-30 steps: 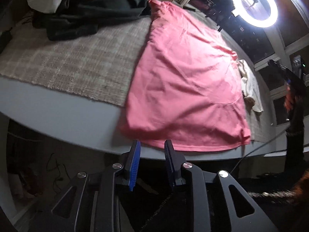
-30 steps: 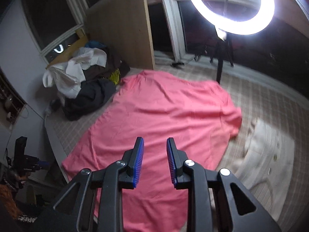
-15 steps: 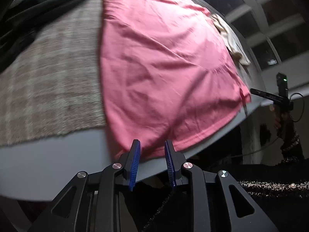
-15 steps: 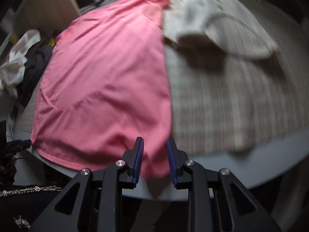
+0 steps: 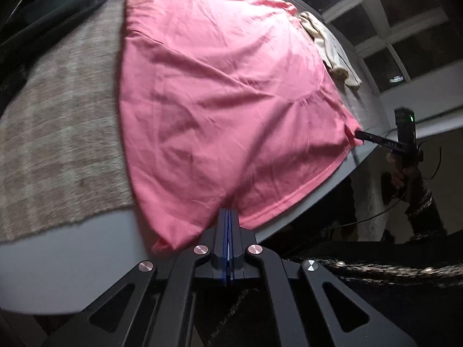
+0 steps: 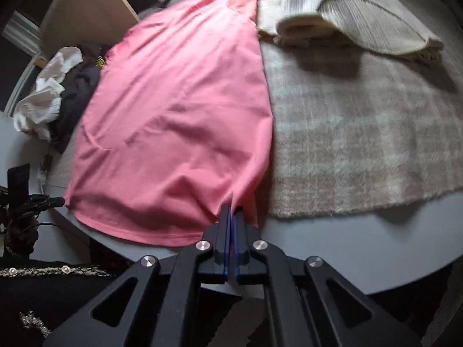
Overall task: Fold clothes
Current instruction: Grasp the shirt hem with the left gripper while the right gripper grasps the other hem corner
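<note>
A pink garment [image 5: 225, 86] lies spread flat on a beige checked cloth [image 5: 58, 121] over a grey round table [image 5: 58, 266]. My left gripper [image 5: 228, 212] is shut on the garment's near hem at its left corner. In the right wrist view the same pink garment [image 6: 179, 110] runs away from me, and my right gripper [image 6: 231, 209] is shut on the hem at its right corner. The right gripper [image 5: 361, 136] also shows in the left wrist view, at the garment's far corner. The left gripper [image 6: 58, 201] shows in the right wrist view at the opposite corner.
A cream knitted garment [image 6: 347, 8] lies beyond the pink one on the beige cloth [image 6: 361, 133]. A pile of dark and white clothes [image 6: 55, 98] sits at the table's far left. The grey table edge [image 6: 347, 254] runs close to both grippers.
Both grippers came down to the table edge and closed on the pink garment's hem corners. One second ago they were open above the garment.
</note>
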### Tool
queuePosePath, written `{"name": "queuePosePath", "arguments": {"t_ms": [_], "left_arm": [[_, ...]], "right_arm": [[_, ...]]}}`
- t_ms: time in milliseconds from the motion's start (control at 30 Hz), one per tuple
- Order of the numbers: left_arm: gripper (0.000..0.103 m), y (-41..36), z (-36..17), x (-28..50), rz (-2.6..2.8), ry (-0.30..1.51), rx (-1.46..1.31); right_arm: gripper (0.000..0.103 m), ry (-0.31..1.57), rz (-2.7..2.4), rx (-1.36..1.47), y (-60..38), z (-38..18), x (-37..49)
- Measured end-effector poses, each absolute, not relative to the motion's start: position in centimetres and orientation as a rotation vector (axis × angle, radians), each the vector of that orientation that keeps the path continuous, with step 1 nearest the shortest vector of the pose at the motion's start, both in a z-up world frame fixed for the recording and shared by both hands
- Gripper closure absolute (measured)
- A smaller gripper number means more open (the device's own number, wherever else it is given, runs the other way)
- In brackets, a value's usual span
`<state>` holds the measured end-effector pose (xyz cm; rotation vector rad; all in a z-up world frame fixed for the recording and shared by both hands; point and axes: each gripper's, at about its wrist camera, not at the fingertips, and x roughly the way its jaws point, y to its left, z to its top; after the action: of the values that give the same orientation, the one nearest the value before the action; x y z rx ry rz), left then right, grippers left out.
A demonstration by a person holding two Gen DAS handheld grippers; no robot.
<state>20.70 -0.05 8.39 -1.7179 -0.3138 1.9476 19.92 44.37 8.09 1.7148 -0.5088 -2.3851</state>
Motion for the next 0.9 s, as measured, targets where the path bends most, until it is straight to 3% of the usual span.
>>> {"name": "queuePosePath", "arguments": {"t_ms": [267, 333, 400, 433, 533, 600, 767, 800, 833, 867, 900], "left_arm": [[0.102, -1.4, 10.0, 21.2, 2.047, -0.268, -1.704], [0.082, -0.9, 8.9, 21.4, 2.029, -0.259, -1.737], [0.071, -0.5, 7.7, 21.7, 2.047, -0.202, -1.773], [0.070, -0.3, 7.1, 21.8, 2.059, -0.168, -1.792], [0.070, -0.5, 6.1, 21.9, 2.072, -0.180, -1.827], [0.070, -0.5, 5.6, 21.8, 2.071, -0.205, -1.839], [0.073, 0.5, 4.2, 21.9, 2.024, -0.194, -1.855], [0.076, 0.7, 4.0, 21.9, 2.021, -0.192, -1.847], [0.093, 0.9, 3.9, 21.9, 2.019, -0.188, -1.843], [0.101, 1.1, 3.8, 22.0, 2.014, -0.184, -1.845], [0.100, 1.2, 4.0, 21.9, 2.014, -0.176, -1.845]], "right_arm": [[0.101, -0.532, -2.401, 1.621, 45.7, 12.7, 20.2], [0.101, -0.486, -2.386, 1.663, 45.3, 11.9, 19.9], [0.101, -0.438, -2.371, 1.712, 45.0, 10.9, 19.7], [0.100, -0.413, -2.365, 1.743, 44.9, 10.3, 19.7], [0.089, -0.390, -2.351, 1.814, 45.0, 8.9, 20.2], [0.075, -0.377, -2.341, 1.860, 45.0, 8.1, 20.5], [0.071, -0.343, -2.298, 1.847, 44.2, 7.4, 20.6], [0.071, -0.325, -2.289, 1.845, 43.9, 7.2, 20.6], [0.071, -0.305, -2.280, 1.843, 43.5, 7.0, 20.6], [0.071, -0.277, -2.282, 1.826, 43.1, 7.0, 20.6], [0.072, -0.245, -2.282, 1.802, 42.8, 7.0, 20.7]]}}
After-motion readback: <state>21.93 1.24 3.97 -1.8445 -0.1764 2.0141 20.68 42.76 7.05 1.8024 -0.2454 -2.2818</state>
